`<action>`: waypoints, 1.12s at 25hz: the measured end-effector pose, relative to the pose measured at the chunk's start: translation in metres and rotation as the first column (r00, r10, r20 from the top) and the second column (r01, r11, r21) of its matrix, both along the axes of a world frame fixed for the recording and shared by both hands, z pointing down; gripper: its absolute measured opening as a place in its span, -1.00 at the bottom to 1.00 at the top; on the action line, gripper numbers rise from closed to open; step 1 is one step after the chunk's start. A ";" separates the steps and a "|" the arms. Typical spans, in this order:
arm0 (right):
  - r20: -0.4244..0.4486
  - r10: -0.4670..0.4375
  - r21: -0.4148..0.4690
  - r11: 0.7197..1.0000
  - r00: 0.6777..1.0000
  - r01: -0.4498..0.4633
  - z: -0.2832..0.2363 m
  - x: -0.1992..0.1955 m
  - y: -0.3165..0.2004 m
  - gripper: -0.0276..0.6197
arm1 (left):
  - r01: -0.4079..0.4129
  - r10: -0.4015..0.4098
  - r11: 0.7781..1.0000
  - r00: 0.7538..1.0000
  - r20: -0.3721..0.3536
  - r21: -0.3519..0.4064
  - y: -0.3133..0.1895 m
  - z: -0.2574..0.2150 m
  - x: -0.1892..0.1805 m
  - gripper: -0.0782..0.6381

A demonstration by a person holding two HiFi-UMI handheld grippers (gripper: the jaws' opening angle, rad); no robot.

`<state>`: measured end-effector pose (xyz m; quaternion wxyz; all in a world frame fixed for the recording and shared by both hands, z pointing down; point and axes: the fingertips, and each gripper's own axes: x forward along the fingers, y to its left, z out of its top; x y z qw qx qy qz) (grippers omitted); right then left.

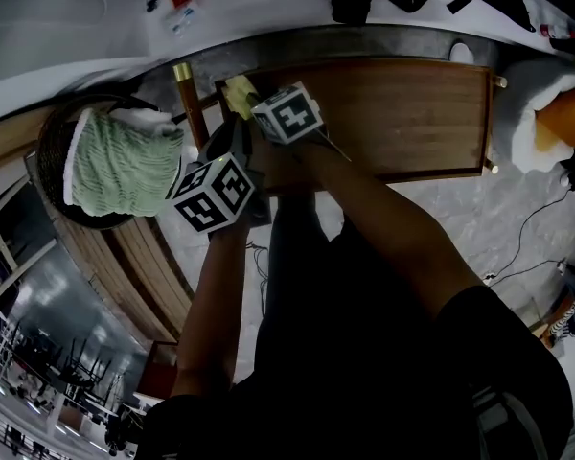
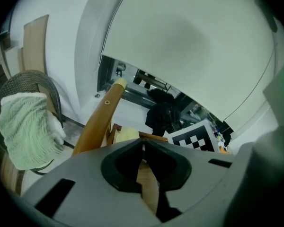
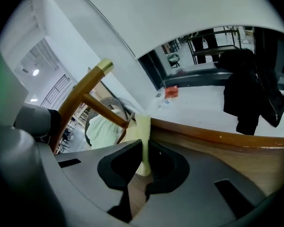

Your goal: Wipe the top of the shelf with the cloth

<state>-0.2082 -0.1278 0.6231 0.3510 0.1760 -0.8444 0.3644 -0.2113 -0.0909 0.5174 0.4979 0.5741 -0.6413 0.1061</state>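
Two grippers at the shelf top's left edge; wipe looks barely begun
Right gripper (image 3: pixel 145 150): jaws pinch the pale yellow cloth (image 3: pixel 143 131), held upright with its lower end on the wood near the far left corner. Left gripper (image 2: pixel 143 148): jaws pressed together on nothing, just off the near left corner. Shelf top (image 1: pixel 402 113) runs bare to the right edge; no streak separates wiped from unwiped, so I judge nearly the whole board remains. Wicker basket (image 1: pixel 53 142) holding a green towel (image 1: pixel 120 166) sits beyond the left edge
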 end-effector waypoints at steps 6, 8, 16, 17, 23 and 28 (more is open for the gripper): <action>-0.023 0.008 0.031 0.999 1.000 -0.008 0.000 0.017 -0.006 -0.77 | -0.033 0.033 0.999 0.999 0.006 -0.026 -0.006 0.017 0.009 -0.75; -0.033 0.019 0.038 0.999 0.999 -0.018 0.001 0.028 -0.009 -0.77 | -0.042 0.042 0.999 0.999 0.023 -0.016 -0.009 0.021 0.012 -0.75; -0.049 0.061 0.057 0.997 0.997 -0.059 0.003 0.074 -0.026 -0.77 | -0.040 0.040 0.999 0.999 -0.009 -0.016 -0.027 0.044 0.045 -0.75; -0.050 0.067 0.068 0.996 0.997 -0.064 0.003 0.080 -0.031 -0.77 | -0.050 0.050 0.999 0.999 -0.008 -0.017 -0.031 0.046 0.051 -0.75; -0.059 0.103 0.058 0.993 0.993 -0.100 0.004 0.118 -0.043 -0.77 | -0.103 0.103 0.994 0.994 -0.025 -0.021 -0.047 0.051 0.088 -0.75; -0.077 0.137 0.062 0.989 0.988 -0.133 0.001 0.154 -0.057 -0.77 | -0.133 0.133 0.991 0.990 -0.039 -0.009 -0.065 0.051 0.121 -0.75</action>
